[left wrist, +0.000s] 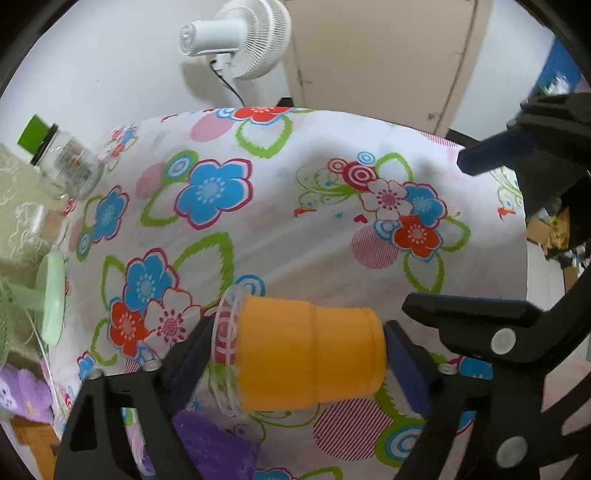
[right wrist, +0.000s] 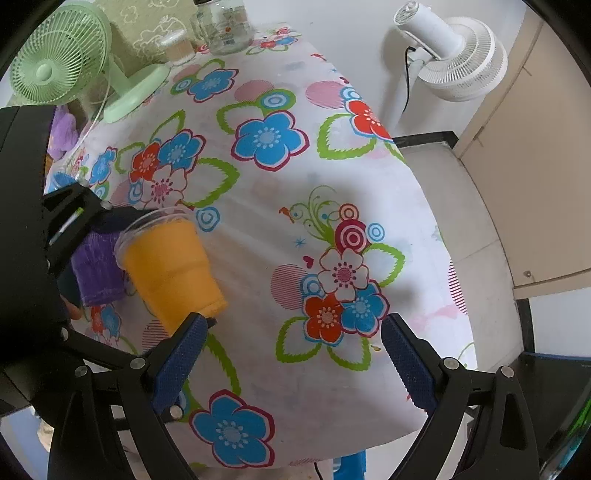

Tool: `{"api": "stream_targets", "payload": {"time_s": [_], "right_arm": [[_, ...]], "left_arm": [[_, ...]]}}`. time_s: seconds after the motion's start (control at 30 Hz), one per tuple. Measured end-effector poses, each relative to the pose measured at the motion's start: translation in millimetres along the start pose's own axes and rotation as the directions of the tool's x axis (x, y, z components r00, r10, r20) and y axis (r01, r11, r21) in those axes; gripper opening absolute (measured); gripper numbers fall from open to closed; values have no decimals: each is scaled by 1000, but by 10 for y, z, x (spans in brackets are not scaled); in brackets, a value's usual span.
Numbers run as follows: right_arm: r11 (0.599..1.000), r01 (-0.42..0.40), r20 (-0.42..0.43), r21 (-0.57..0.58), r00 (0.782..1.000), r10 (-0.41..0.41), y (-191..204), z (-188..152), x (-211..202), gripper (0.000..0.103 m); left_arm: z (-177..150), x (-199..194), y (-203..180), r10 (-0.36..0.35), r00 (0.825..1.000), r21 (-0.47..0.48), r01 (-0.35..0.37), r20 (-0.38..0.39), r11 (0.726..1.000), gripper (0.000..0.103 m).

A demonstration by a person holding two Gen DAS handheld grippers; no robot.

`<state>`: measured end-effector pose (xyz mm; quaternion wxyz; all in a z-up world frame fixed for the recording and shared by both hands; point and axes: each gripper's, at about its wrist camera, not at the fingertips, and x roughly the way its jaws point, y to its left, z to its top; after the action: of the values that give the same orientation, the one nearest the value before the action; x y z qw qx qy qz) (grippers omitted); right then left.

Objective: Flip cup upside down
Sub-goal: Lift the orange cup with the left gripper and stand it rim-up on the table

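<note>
An orange cup [left wrist: 310,354] with a clear plastic rim lies sideways between the fingers of my left gripper [left wrist: 295,350], which is shut on it end to end, rim to the left. It is held above the floral tablecloth [left wrist: 280,206]. In the right wrist view the cup [right wrist: 171,269] is tilted, rim up and to the left, with the left gripper's finger at its rim. My right gripper [right wrist: 291,350] is open and empty, just right of the cup's base; its left fingertip [right wrist: 192,332] is close to the base. The right gripper also shows at the right edge of the left wrist view [left wrist: 480,236].
A purple cloth [right wrist: 98,269] lies beside the cup. A green desk fan [right wrist: 59,70] and glass jars [right wrist: 225,26] stand at the table's far left. A white fan [right wrist: 458,59] stands on the floor beyond the table edge. A door [right wrist: 535,166] is at right.
</note>
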<state>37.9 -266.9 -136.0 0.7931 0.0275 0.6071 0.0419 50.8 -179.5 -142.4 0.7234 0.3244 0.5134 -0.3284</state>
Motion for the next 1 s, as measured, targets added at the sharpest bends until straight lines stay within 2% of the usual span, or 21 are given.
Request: {"api": "stream_targets", "payload": {"time_s": [0.23, 0.4, 0.5, 0.63, 0.77, 0.9, 0.93, 1.0], "right_arm": [[998, -24, 40, -60, 999, 26, 88, 33, -149, 96], [992, -39, 85, -118, 995, 49, 201, 35, -323, 96], [988, -46, 103, -149, 993, 62, 260, 24, -427, 96], [982, -77, 130, -174, 986, 101, 312, 23, -590, 96], [970, -91, 178, -224, 975, 133, 410, 7, -753, 96], [950, -62, 256, -307, 956, 145, 566, -15, -942, 96], [945, -61, 264, -322, 952, 152, 594, -19, -972, 96], [937, -61, 290, -344, 942, 168, 643, -28, -1045, 96]], "left_arm": [[-82, -235, 76, 44, 999, -83, -42, 14, 996, 100], [-206, -522, 127, 86, 996, -175, -80, 29, 981, 102], [-297, -689, 194, 114, 993, -275, -102, 29, 956, 103], [-482, -927, 317, 110, 993, -426, -85, 35, 901, 103], [-627, -1151, 339, 152, 988, -505, -114, 34, 856, 103], [-752, -1320, 362, 193, 981, -560, -148, 22, 815, 103], [-789, -1360, 358, 208, 978, -578, -160, 17, 800, 103], [-890, -1460, 361, 243, 970, -633, -179, 15, 753, 103]]}}
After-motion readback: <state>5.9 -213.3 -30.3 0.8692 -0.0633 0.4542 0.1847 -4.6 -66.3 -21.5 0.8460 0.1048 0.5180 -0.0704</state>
